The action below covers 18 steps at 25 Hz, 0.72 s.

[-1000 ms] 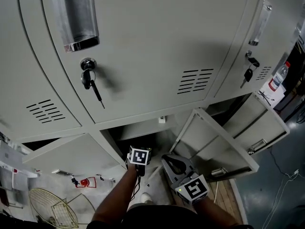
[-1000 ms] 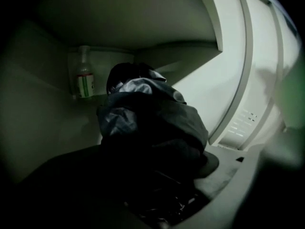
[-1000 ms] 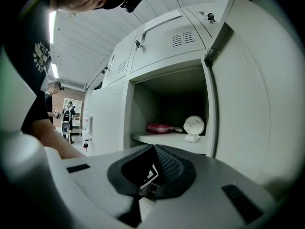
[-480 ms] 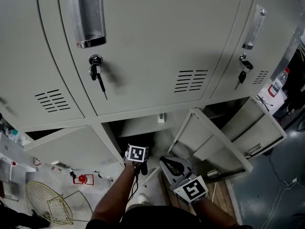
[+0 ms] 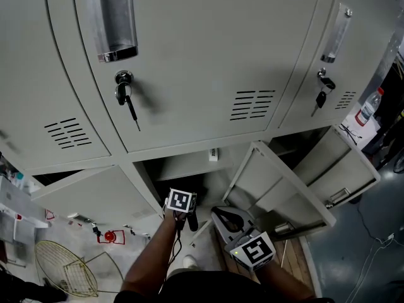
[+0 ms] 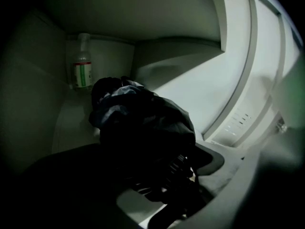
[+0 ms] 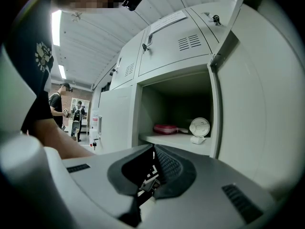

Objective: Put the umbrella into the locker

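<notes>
Reaching into the locker [image 6: 190,87], our left gripper [image 6: 157,185] has just been opening wide, umbrella [image 6: 143,128] lying between its jaws; our right gripper [image 7: 153,171] is closed, empty.

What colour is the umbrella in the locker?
Dark, black to navy, with a few paler grey-blue folds. The umbrella shows best in the left gripper view.

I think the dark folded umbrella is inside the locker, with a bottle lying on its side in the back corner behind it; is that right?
Not quite: the left gripper view shows the bottle standing upright in that back corner. The dark folded umbrella is indeed inside the locker.
</notes>
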Motion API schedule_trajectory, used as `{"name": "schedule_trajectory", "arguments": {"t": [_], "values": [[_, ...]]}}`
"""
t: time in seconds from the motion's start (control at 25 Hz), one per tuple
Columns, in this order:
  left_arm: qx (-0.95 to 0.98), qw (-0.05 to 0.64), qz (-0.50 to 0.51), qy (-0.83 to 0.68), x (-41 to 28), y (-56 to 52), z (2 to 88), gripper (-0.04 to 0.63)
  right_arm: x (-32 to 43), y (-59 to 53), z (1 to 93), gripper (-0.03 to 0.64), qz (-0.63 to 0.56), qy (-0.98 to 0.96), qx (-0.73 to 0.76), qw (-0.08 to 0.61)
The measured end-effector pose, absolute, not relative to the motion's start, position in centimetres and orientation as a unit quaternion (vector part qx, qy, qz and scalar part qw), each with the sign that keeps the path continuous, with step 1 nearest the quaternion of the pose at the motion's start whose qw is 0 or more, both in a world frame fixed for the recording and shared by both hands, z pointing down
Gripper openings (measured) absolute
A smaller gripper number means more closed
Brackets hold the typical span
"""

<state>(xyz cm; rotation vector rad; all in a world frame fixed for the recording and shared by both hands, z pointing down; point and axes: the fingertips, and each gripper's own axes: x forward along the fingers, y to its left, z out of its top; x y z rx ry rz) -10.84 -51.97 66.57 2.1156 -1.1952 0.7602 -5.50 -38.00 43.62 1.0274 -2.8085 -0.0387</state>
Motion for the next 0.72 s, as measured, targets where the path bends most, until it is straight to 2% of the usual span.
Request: {"name": "schedule_trajectory", "arguments": {"t": [0.32, 0.44, 0.72], "values": [[0.795, 0.272, 0.308, -0.447, -10.7, -52.0, 65.4, 0.448, -5.7, -38.3, 43.9, 0.031, -0.007, -0.936, 0.343, 0.075], [0.787, 0.283, 0.31, -0.452, -10.9, -51.3, 65.3, 0.448, -5.8, -38.4, 43.9, 0.031, -0.014, -0.937, 0.34, 0.079], [0.794, 0.234, 0.303, -0.473, -11.4, -51.6, 64.3, 0.448, -6.1, -38.4, 44.1, 0.031, -0.009, -0.938, 0.338, 0.077]]}}
